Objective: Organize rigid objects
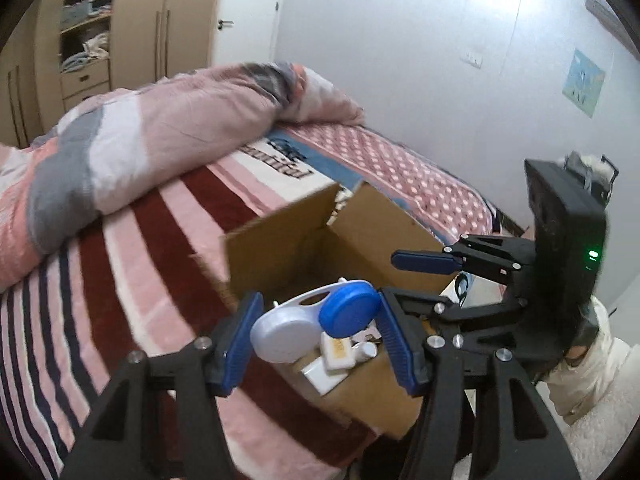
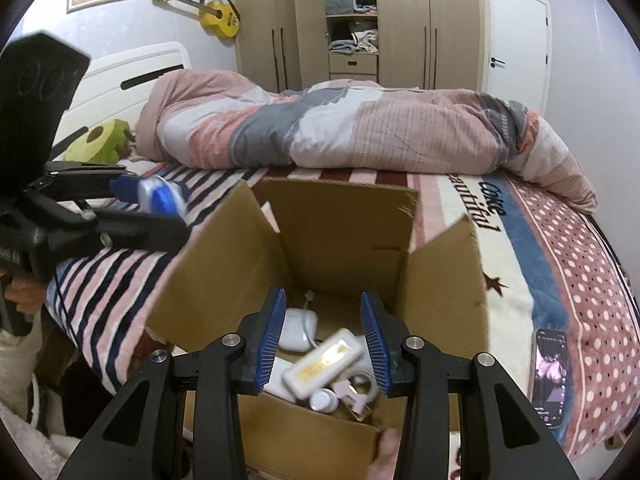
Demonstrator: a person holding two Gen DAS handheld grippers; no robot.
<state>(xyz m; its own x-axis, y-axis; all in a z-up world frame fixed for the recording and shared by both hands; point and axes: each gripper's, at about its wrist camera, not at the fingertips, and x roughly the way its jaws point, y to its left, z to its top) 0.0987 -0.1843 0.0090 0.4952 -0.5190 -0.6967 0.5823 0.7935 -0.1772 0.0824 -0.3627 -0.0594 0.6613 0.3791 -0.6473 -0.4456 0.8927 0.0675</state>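
Observation:
An open cardboard box [image 2: 344, 232] stands on the bed and holds several small white objects, among them a white rectangular case with a gold label [image 2: 328, 362] and a white charger [image 2: 298, 328]. My left gripper [image 1: 316, 332] is shut on a contact lens case [image 1: 316, 320] with one blue and one white cap, held above the box's near edge. It also shows in the right wrist view [image 2: 160, 198] at the left. My right gripper [image 2: 324, 344] is open and empty above the box. It shows in the left wrist view [image 1: 404, 276] at the right.
A folded pink and grey duvet [image 2: 340, 128] lies across the striped bed [image 1: 132, 264] behind the box. A phone [image 2: 550, 376] lies on the bed right of the box. A green plush toy [image 2: 100, 140] sits by the headboard. Wardrobes stand at the back.

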